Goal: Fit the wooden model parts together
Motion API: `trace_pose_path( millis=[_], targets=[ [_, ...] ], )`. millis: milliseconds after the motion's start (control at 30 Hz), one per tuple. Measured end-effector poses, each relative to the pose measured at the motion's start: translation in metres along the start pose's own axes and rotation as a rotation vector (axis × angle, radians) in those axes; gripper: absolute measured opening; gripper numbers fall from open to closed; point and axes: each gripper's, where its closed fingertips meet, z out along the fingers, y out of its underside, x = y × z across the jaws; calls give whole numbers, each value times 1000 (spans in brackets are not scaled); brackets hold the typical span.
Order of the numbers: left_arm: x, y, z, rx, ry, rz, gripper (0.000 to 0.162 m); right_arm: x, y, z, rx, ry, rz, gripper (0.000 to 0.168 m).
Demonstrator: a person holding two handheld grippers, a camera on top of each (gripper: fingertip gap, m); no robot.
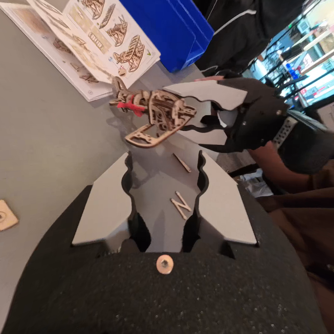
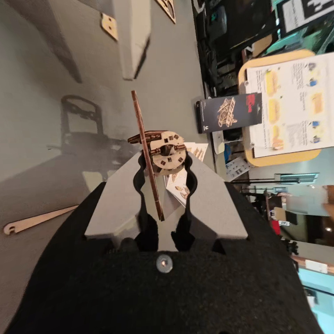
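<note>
Holding the wooden model (image 1: 153, 110) off the grey table (image 1: 45, 135) in our right gripper (image 1: 197, 115).

Going left to right in the left wrist view, we are seeing a wooden tile (image 1: 6, 216) at the left edge, the instruction booklet (image 1: 86, 41) at upper left, and a blue bin (image 1: 173, 32) at top centre. Our left gripper (image 1: 164, 159) is hanging open and empty at centre, over loose wooden strips (image 1: 180, 207). At right, the right gripper's fingers are clamping the model's front.
</note>
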Motion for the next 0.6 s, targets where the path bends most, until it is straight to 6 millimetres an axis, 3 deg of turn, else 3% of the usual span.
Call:
trace_pose_path(
  millis=[100, 300, 400, 500, 600],
  targets=[
    [-9, 12, 8, -127, 66, 89, 76, -14, -4, -5, 35, -3, -26, 41],
    [-5, 41, 22, -381, 219, 240, 76, -28, -14, -11, 112, 61, -136, 41],
    [-8, 52, 29, -472, 205, 299, 69, -32, -14, -11, 116, 78, -168, 41],
    [-6, 49, 32, -469, 217, 286, 64, -32, -13, -13, 103, 93, -147, 41],
    [-11, 50, 31, -481, 202, 308, 45, -33, -15, -14, 130, 103, -136, 41]
  ],
)
